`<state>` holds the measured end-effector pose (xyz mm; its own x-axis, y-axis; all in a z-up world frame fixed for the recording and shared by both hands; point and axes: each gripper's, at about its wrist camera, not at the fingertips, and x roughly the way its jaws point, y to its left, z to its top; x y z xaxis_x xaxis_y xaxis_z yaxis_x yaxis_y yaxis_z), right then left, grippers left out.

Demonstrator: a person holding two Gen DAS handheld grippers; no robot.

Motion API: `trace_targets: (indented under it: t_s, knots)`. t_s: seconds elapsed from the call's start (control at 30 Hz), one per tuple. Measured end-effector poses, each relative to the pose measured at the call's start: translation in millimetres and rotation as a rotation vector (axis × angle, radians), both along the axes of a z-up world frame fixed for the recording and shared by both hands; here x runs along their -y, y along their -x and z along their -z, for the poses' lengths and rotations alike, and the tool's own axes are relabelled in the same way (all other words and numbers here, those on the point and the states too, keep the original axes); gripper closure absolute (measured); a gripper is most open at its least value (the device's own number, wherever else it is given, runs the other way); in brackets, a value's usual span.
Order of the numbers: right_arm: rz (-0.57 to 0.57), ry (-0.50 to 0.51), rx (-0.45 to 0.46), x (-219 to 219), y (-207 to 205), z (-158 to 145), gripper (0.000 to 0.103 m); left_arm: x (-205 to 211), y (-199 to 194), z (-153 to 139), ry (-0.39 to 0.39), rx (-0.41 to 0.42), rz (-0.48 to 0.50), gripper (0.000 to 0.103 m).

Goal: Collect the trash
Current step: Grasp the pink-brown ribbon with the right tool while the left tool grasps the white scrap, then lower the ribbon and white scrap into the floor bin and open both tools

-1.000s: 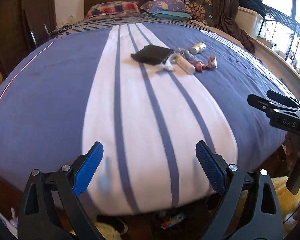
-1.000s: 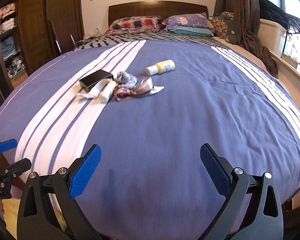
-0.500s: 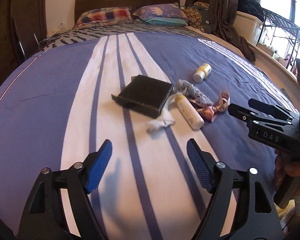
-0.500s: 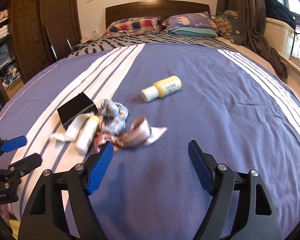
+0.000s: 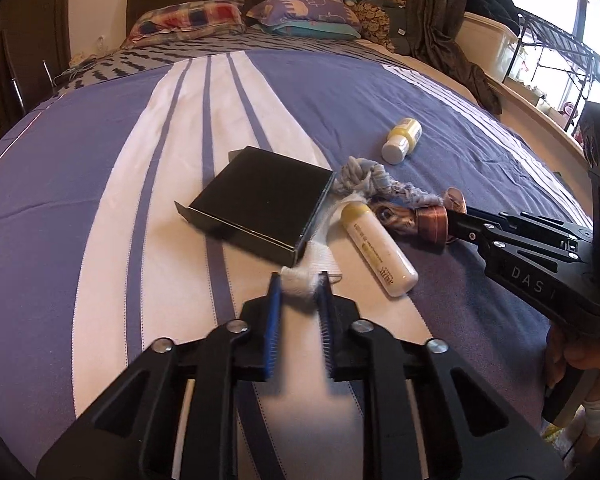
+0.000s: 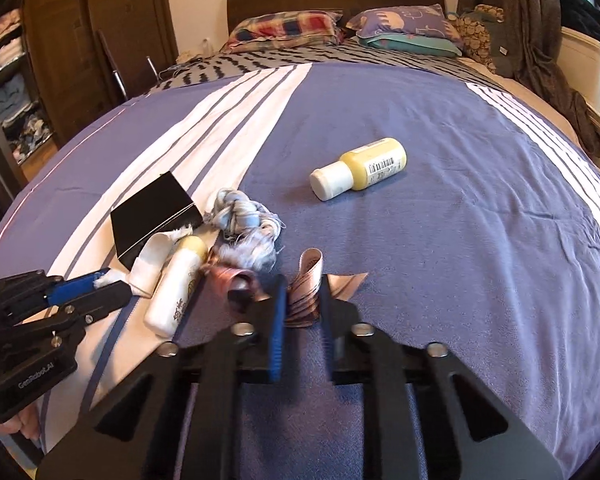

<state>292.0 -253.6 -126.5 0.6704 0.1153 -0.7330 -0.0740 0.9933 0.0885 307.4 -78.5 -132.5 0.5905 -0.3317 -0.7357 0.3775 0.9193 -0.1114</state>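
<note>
Now the white gauze strip [image 5: 314,256], low centre of the left view beside the black box [image 5: 260,204], is pinched by the left gripper [image 5: 299,286], whose jaws have just closed. Likewise the right gripper [image 6: 303,300] has just closed, nipping the pink ribbon [image 6: 306,280]. Both pieces seem ready to lift.

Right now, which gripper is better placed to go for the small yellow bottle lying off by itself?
Right. The small yellow bottle lies just ahead of the right gripper, though it is shut on the ribbon; the left gripper holds the white gauze, farther away.
</note>
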Motion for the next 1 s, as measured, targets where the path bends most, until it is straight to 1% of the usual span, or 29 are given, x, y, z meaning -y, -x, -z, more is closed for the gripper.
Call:
trace_targets:
  t_s: [0.03,0.1,0.27,0.4,0.57,0.73,0.83,1.0]
  knots:
    - [0.002,-0.001,0.006,0.0,1.2,-0.7,0.094,0.6,1.3,-1.4,-0.001,0.008,0.002,0.088]
    - [0.008,0.006,0.02,-0.2,6.5,-4.4,0.095,0.2,3.3,-3.5,-0.002,0.017,0.004,0.089]
    - [0.004,0.039,0.042,-2.8,27.7,-11.3,0.096,-4.9,23.0,-11.9,-0.003,0.032,0.01,0.091]
    - [0.011,0.049,0.066,-1.7,55.2,-22.2,0.096,-12.1,44.7,-20.3,-0.004,0.045,0.004,0.091]
    - [0.0,0.059,0.119,-5.4,93.1,-45.7,0.096,-23.5,82.6,-33.0,-0.007,0.07,-0.008,0.091]
    - [-0.024,0.072,0.162,-13.0,130.0,-63.1,0.096,-31.8,122.6,-46.4,0.009,0.091,-0.011,0.091]
    - [-0.027,0.08,0.176,-17.8,154.1,-68.6,0.096,-34.0,147.2,-55.5,0.017,0.109,-0.006,0.091]
    - [-0.036,0.093,0.184,-25.2,193.9,-70.4,0.096,-36.2,184.9,-61.6,0.023,0.125,0.004,0.091]
